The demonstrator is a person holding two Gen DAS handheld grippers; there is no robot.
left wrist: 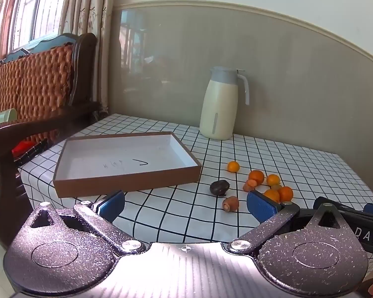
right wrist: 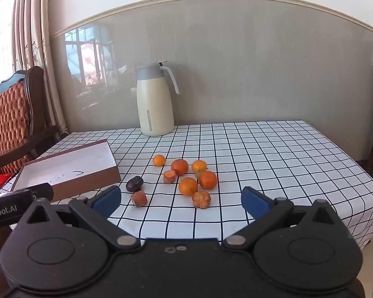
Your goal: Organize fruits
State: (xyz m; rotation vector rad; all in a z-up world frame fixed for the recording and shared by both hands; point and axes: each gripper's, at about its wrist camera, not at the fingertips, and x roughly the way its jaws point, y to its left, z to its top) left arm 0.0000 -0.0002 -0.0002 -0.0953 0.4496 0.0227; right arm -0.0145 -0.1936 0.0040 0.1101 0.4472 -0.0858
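Fruit lies loose on the checked tablecloth (left wrist: 298, 164) in the left wrist view: a lone small orange (left wrist: 233, 166) nearest the box, a tight cluster of oranges (left wrist: 271, 183) further right, a dark round fruit (left wrist: 219, 187) and a brownish cut piece (left wrist: 230, 203) nearer the camera. The shallow brown cardboard box (left wrist: 126, 182) sits to their left, its white floor bare except for pen marks. The left gripper (left wrist: 185, 204) hovers short of the table edge, jaws spread wide and holding nothing. A cream thermos jug (left wrist: 220, 104) stands at the back by the wall. In the right wrist view the same fruit reads more clearly: five oranges around the largest orange (right wrist: 179, 167), three brownish pieces including one lumpy piece (right wrist: 201, 199), and the dark fruit just beside the box corner (right wrist: 112, 173). The right gripper (right wrist: 181, 198) is likewise wide open and empty, aimed at the cluster. Judging by the bare box and scattered fruit, sorting has not begun; every piece is still to be moved, presumably into the box.
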